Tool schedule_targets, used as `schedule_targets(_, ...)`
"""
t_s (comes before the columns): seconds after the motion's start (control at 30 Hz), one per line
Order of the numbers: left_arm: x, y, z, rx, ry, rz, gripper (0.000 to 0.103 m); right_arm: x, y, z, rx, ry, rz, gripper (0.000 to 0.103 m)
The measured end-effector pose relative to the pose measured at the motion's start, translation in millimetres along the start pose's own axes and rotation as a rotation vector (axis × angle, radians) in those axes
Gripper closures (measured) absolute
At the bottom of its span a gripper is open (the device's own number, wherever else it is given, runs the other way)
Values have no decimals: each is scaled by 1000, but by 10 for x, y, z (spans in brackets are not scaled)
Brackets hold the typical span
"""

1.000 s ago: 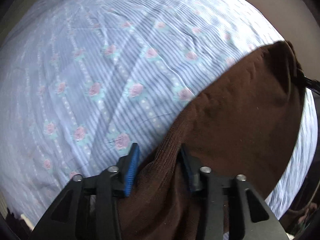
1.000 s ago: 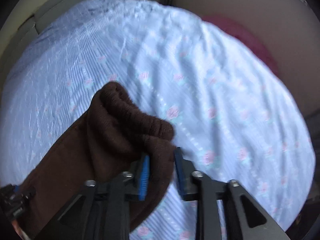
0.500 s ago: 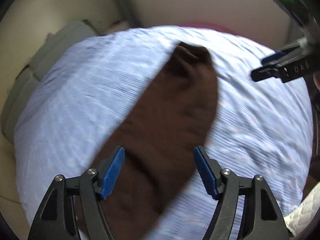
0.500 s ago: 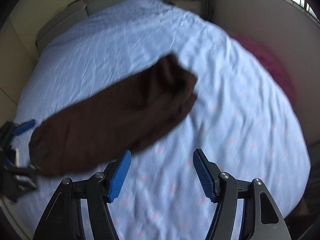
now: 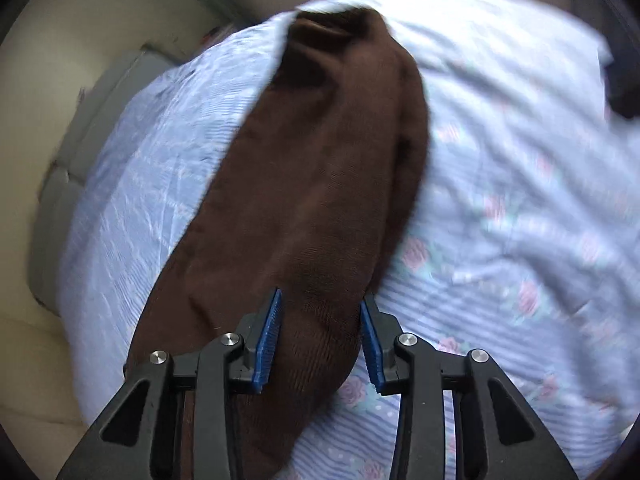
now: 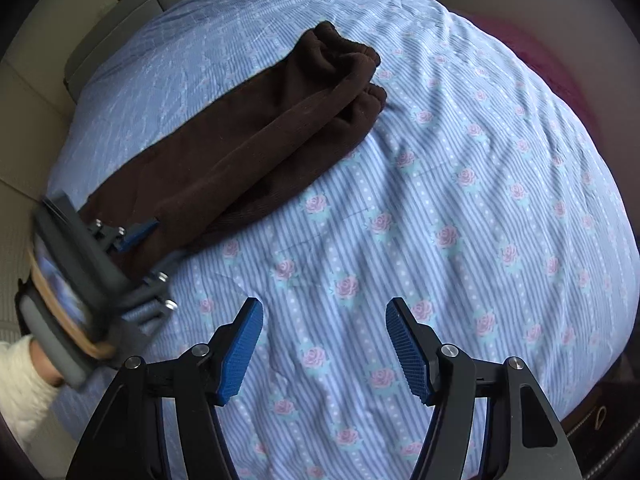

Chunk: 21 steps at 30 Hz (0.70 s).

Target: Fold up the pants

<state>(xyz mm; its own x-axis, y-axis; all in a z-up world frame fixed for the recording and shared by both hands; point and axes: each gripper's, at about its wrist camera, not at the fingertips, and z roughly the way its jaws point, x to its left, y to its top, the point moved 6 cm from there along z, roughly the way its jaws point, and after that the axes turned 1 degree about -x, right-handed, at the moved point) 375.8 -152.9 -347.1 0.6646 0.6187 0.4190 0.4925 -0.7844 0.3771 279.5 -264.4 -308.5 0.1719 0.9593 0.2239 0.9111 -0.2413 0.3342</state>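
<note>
The brown pants [image 5: 320, 160] lie folded lengthwise as a long strip on the flowered blue bedsheet [image 5: 520, 200]. My left gripper [image 5: 320, 340] is at their near end; its jaws are closing, and the cloth fills the gap between the blue pads. The right wrist view shows the pants [image 6: 248, 140] running from centre top down to the left, where the left gripper [image 6: 154, 256] sits on their end. Over bare sheet, my right gripper [image 6: 324, 344] stands open, well apart from the pants, with nothing between its fingers.
The bedsheet [image 6: 440, 200] covers a rounded mattress that drops away at the right. A person's white sleeve [image 6: 20, 380] holds the left gripper. Something pink [image 6: 540, 52] lies beyond the bed's far right edge. Grey cushions [image 5: 80, 140] line the wall at left.
A second ago both grippers held the pants; then both opened and the pants dropped flat on the bed. The left jaws have since narrowed on the near end. The right gripper stays open, farther off.
</note>
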Motion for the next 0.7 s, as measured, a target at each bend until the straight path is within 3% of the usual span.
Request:
schedule_targets(0.2, 874, -68, -5, 36, -201, -374, 63, 317, 298, 153, -14, 140, -97, 38)
schedule_targets(0.4, 1212, -127, 165, 83, -309, -481, 61, 1111, 623, 536, 55, 354, -349, 38)
schedule_targets(0.6, 1410, -277, 259, 103, -261, -525, 59, 1775, 664, 956, 159, 418, -552, 39)
schedule_targets(0.7, 1471, -320, 312, 114, -309, -580, 57, 1965, 684, 1075, 183, 447, -568, 39)
